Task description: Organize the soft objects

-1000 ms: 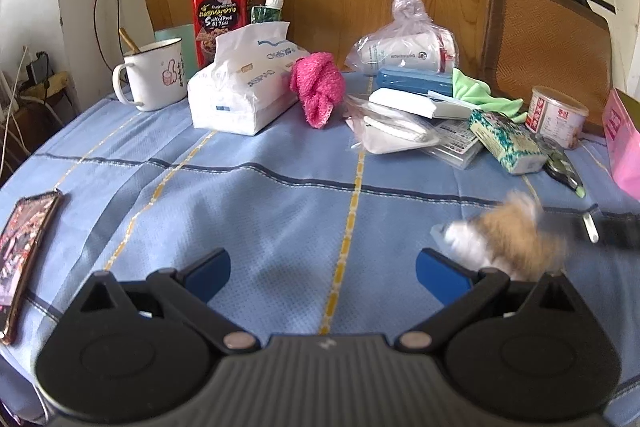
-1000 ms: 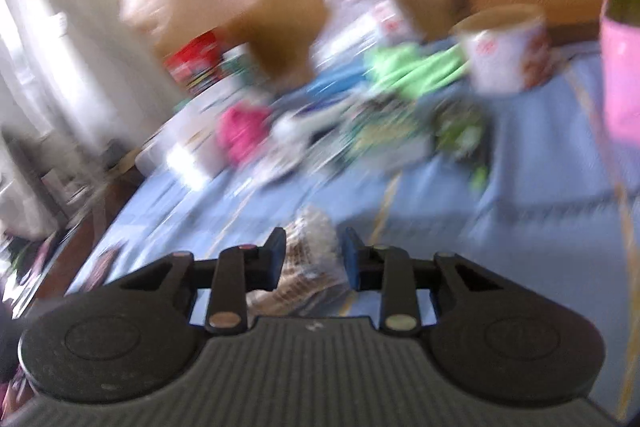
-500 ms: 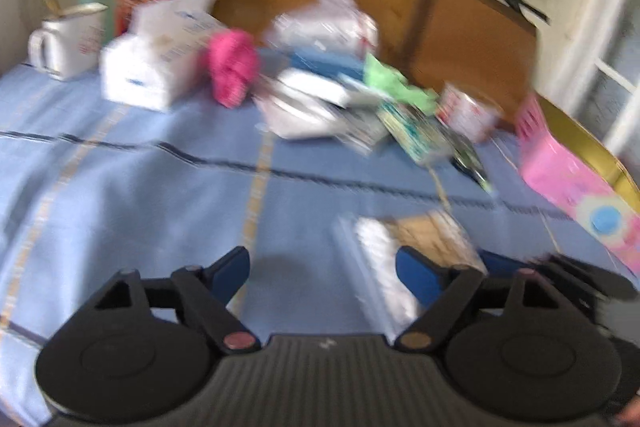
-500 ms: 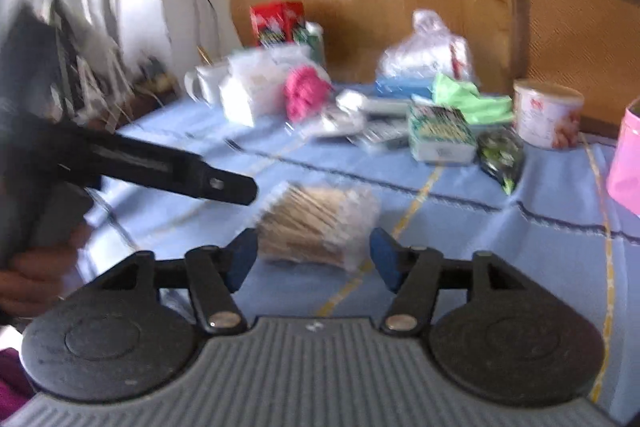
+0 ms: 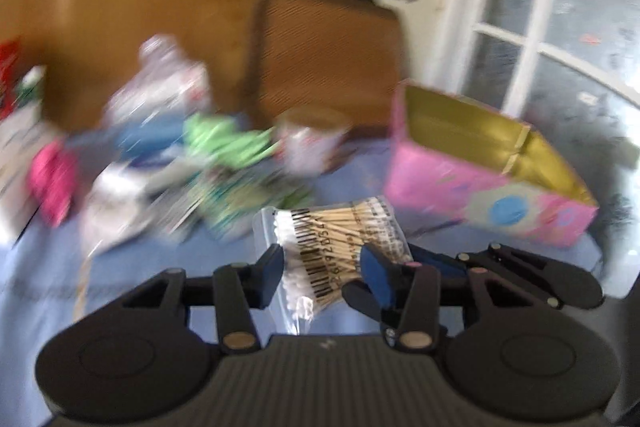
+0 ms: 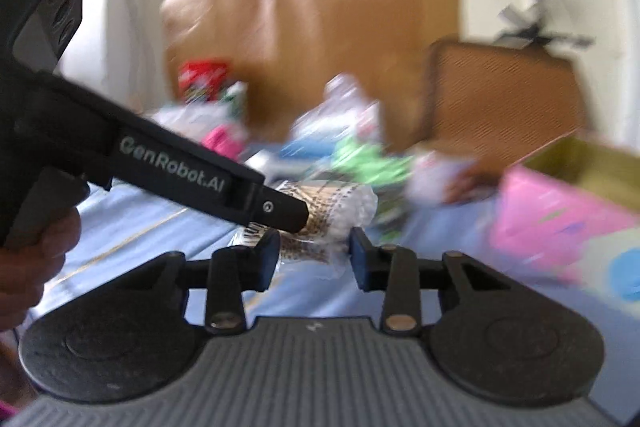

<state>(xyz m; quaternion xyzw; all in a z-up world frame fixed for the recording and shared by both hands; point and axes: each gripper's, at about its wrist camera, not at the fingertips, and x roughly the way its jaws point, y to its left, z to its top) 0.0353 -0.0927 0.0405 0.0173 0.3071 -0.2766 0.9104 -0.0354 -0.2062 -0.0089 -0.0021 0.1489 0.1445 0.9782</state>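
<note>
A clear bag of cotton swabs (image 5: 332, 247) hangs above the blue tablecloth (image 5: 120, 267), and my left gripper (image 5: 324, 269) is closing, its blue pads pressing the bag's two sides. In the right wrist view the same bag (image 6: 340, 211) sits just past my right gripper (image 6: 314, 257). Those jaws are closing around its near end with a sliver of space at the pads. The left gripper (image 6: 296, 217) reaches in from the left, held by a hand (image 6: 36, 259). The right gripper (image 5: 428, 263) shows beside the bag's right end. A pink cloth (image 5: 52, 179) and a green cloth (image 5: 224, 143) lie in the blurred pile behind.
An open pink box with a gold inside (image 5: 480, 195) stands on the table at the right, close to the bag. A round tin (image 5: 312, 147), packets and a tied plastic bag (image 5: 160, 87) crowd the back. A brown chair back (image 5: 328, 59) rises behind the table.
My left gripper swung right and narrowed onto the swab bag, which now hangs off the table. My right gripper let the bag go, spread wide, then narrowed again.
</note>
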